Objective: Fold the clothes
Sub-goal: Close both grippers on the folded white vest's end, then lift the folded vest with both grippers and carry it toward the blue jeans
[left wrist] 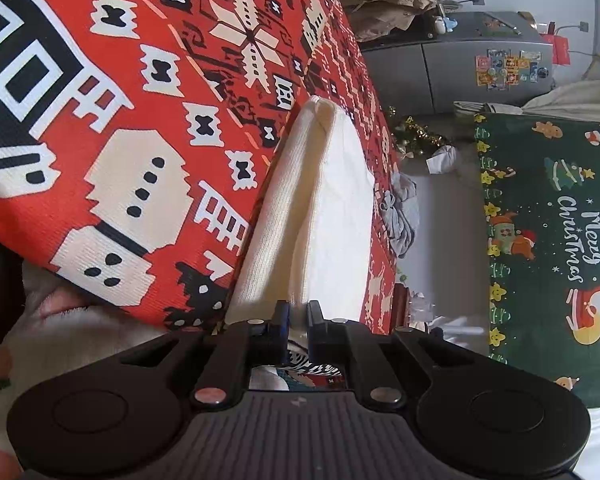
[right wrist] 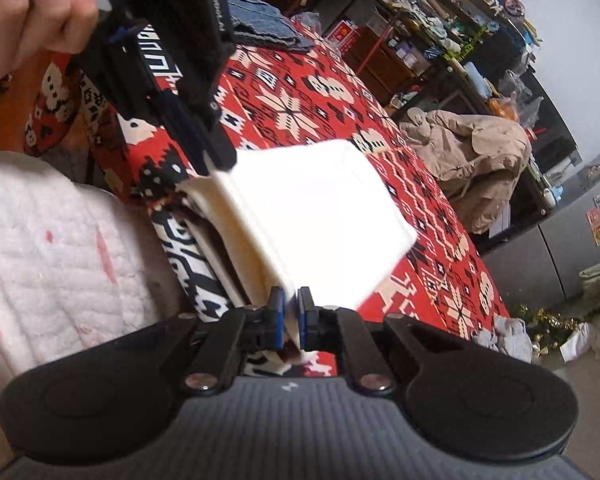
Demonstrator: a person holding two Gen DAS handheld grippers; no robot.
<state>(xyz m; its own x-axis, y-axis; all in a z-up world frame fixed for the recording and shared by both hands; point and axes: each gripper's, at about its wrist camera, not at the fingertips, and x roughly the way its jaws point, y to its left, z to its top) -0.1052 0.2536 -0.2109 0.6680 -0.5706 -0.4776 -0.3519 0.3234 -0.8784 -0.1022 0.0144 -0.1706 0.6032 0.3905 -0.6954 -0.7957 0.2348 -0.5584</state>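
Note:
A folded cream-white knit garment [left wrist: 312,208] is held above a red patterned cloth [left wrist: 148,92] that covers the table. My left gripper [left wrist: 298,312] is shut on the garment's near edge. In the right wrist view the same garment [right wrist: 320,220] shows as a thick bright folded stack. My right gripper [right wrist: 291,304] is shut on its near corner. The left gripper [right wrist: 216,160] also shows there, held by a hand [right wrist: 24,12], clamped on the garment's far left corner.
A beige jacket [right wrist: 472,160] lies heaped at the table's far edge. Folded denim [right wrist: 260,26] sits at the table's back. A white quilted cover [right wrist: 52,248] lies to the left. A green Christmas mat [left wrist: 556,240] and grey cloths [left wrist: 400,216] lie on the floor. Cluttered shelves [right wrist: 460,32] stand behind.

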